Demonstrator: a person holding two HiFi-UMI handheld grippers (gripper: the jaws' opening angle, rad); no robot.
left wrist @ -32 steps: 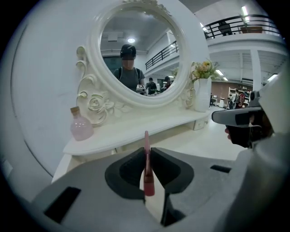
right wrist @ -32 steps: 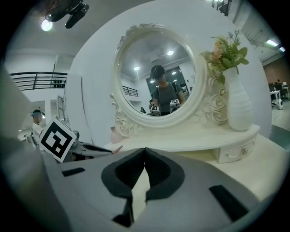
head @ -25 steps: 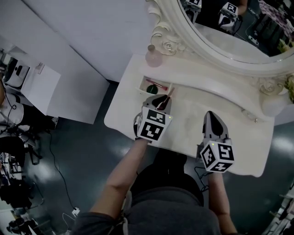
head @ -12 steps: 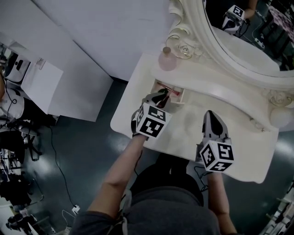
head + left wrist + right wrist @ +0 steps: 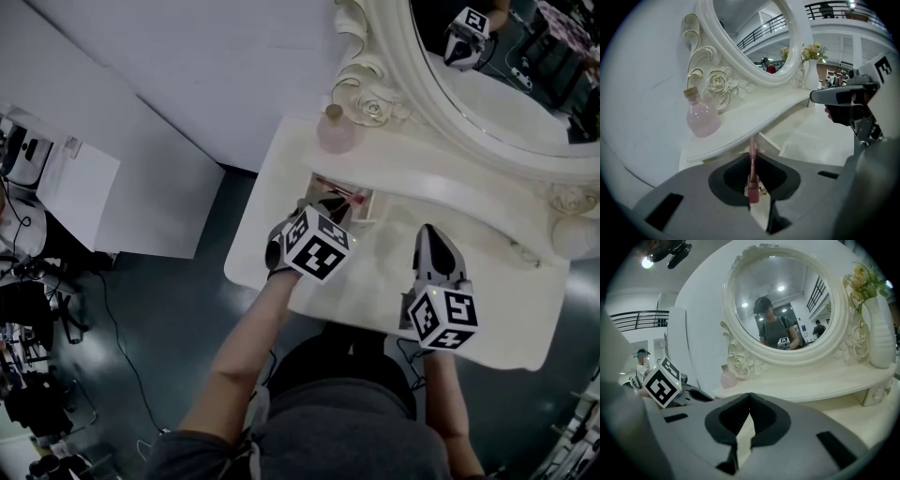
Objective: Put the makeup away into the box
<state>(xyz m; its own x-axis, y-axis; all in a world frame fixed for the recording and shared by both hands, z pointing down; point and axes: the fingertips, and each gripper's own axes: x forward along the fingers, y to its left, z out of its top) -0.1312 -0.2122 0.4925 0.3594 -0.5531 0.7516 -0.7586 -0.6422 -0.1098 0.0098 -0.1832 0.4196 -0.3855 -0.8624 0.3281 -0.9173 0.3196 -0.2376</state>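
Left claw (image 5: 753, 157) pinches a pink makeup stick (image 5: 753, 192), seemingly above the box (image 5: 367, 199), right claw (image 5: 749, 401) clenched empty; tilted, the stick may snag the rim.

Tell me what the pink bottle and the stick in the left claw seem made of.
Pink bottle: likely glass, translucent and glossy, with a tan cork-like stopper. Stick clamped in the left claw: probably smooth pink plastic, thin and straight; too small to be sure.
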